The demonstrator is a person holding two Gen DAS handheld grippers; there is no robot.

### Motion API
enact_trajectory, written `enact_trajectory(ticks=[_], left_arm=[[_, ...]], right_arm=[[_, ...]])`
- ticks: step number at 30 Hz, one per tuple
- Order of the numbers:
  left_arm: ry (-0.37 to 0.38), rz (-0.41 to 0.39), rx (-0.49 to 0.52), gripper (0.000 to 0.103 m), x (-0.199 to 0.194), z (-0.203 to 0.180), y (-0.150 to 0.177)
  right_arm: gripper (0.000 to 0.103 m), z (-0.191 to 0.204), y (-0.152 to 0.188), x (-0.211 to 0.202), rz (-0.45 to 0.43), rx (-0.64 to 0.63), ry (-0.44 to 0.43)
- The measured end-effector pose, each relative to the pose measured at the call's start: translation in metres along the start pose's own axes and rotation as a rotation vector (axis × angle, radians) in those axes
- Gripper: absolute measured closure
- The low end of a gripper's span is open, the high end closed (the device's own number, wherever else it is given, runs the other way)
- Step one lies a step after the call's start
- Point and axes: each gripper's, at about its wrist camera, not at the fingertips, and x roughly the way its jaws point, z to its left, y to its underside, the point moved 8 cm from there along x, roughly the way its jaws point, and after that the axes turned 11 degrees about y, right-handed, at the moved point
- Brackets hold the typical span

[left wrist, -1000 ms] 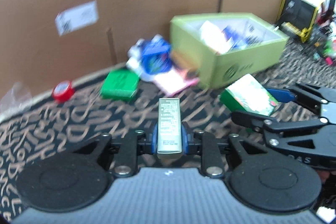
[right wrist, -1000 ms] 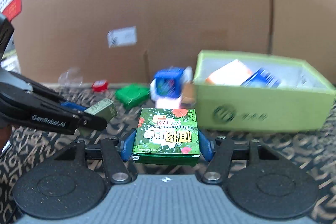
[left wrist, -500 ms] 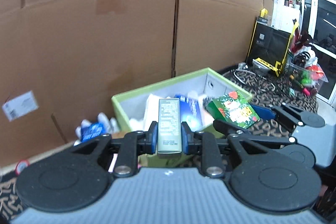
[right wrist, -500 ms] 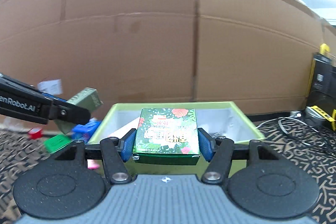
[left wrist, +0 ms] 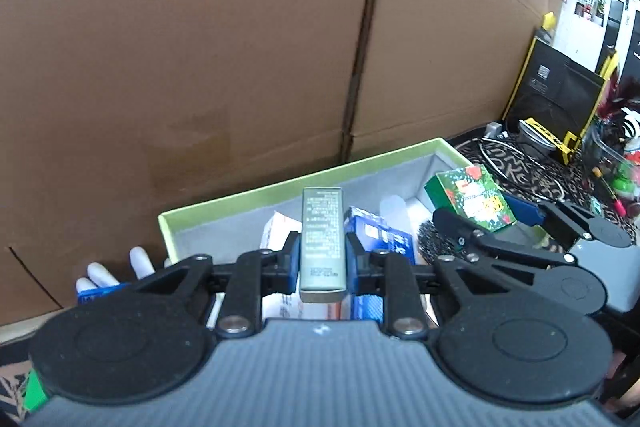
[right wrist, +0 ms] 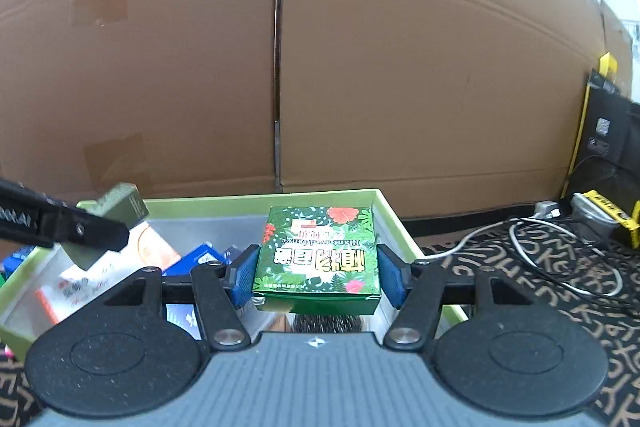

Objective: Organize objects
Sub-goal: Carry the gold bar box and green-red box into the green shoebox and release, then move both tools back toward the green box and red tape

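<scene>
My left gripper [left wrist: 322, 259] is shut on a slim olive-grey box [left wrist: 322, 243], held over the left half of a light green bin [left wrist: 280, 187]. My right gripper [right wrist: 316, 269] is shut on a green floral box [right wrist: 318, 259] above the right half of the same bin [right wrist: 224, 203]. In the left wrist view the floral box [left wrist: 470, 201] and the right gripper [left wrist: 492, 223] hang to my right. In the right wrist view the olive-grey box [right wrist: 110, 223] sits in the left gripper [right wrist: 92, 231]. Inside the bin lie a blue box [left wrist: 378, 231], an orange-and-white box [right wrist: 152, 247] and a dark bristly thing [left wrist: 434, 245].
A tall cardboard wall [left wrist: 240, 47] stands right behind the bin. White and blue objects [left wrist: 104, 277] lie left of the bin. On the patterned cloth [right wrist: 540, 267] to the right are white cables [right wrist: 560, 251], a black-and-yellow case [left wrist: 556, 103] and colourful clutter [left wrist: 616, 163].
Both grippers have travelled from above the patterned cloth to over the green bin, each still gripping its box. The bin now fills the lower middle of both views.
</scene>
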Motion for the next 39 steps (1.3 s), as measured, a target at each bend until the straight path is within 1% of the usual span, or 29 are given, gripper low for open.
enact_trajectory(ticks=[2,3,4,5,6,7,8,9,10,11,13,16,18,22,26,29,33,36,39], left_arm=[[-0.001,-0.009,0.017,0.081,0.006,0.001,-0.001],[0.003,-0.018,0.021,0.075,0.007,0.002,0.0],[0.005,-0.029,0.023,0.054,0.007,0.002,0.001],[-0.002,-0.043,0.021,0.041,0.005,0.003,0.002],[-0.012,-0.068,0.019,0.026,0.003,0.004,0.002],[-0.021,-0.094,0.023,0.021,-0.001,0.005,0.003],[-0.027,-0.109,0.031,0.02,-0.003,0.005,0.004],[-0.033,-0.114,0.039,0.016,-0.005,0.005,0.004],[-0.044,-0.117,0.043,0.011,-0.007,0.005,0.005],[-0.054,-0.122,0.046,0.008,-0.01,0.004,0.005],[-0.066,-0.134,0.055,0.001,-0.018,0.003,0.006],[-0.08,-0.149,0.066,0.0,-0.031,-0.002,0.008],[-0.073,-0.157,0.063,0.0,-0.042,-0.004,0.009],[-0.053,-0.181,0.032,0.0,-0.073,-0.003,0.016],[-0.064,-0.201,0.0,0.0,-0.104,0.001,0.029],[-0.076,-0.208,-0.014,0.0,-0.127,0.008,0.046],[-0.101,-0.172,-0.048,0.0,-0.149,0.025,0.076],[-0.111,-0.147,-0.099,0.0,-0.163,0.041,0.1],[-0.133,-0.117,-0.136,0.0,-0.175,0.06,0.123]], right_arm=[[0.037,0.004,0.001,0.007,-0.004,-0.034,-0.004],[0.036,0.006,0.004,0.01,0.008,-0.053,-0.015],[0.032,0.01,0.005,0.011,0.018,-0.066,-0.02],[0.026,0.01,0.007,0.01,0.017,-0.071,-0.02],[0.022,0.01,0.009,0.007,0.003,-0.075,-0.016],[0.019,0.01,0.01,0.003,-0.016,-0.077,-0.01],[0.016,0.009,0.01,-0.001,-0.029,-0.079,-0.002],[0.015,0.009,0.011,-0.004,-0.034,-0.077,0.004],[0.013,0.008,0.011,-0.007,-0.034,-0.072,0.008],[0.011,0.007,0.011,-0.009,-0.031,-0.065,0.008],[0.011,0.007,0.011,-0.015,-0.018,-0.051,0.003],[0.01,0.009,0.01,-0.026,0.001,-0.034,-0.003],[0.008,0.011,0.008,-0.035,0.008,-0.027,-0.01],[0.006,0.017,0.006,-0.061,0.002,-0.021,-0.026],[0.005,0.025,0.007,-0.089,-0.016,-0.023,-0.05],[0.005,0.035,0.011,-0.11,-0.026,-0.022,-0.084],[0.003,0.056,0.023,-0.135,-0.031,-0.012,-0.143],[0.002,0.077,0.034,-0.145,-0.01,-0.014,-0.182],[0.002,0.102,0.046,-0.152,0.022,-0.019,-0.25]])
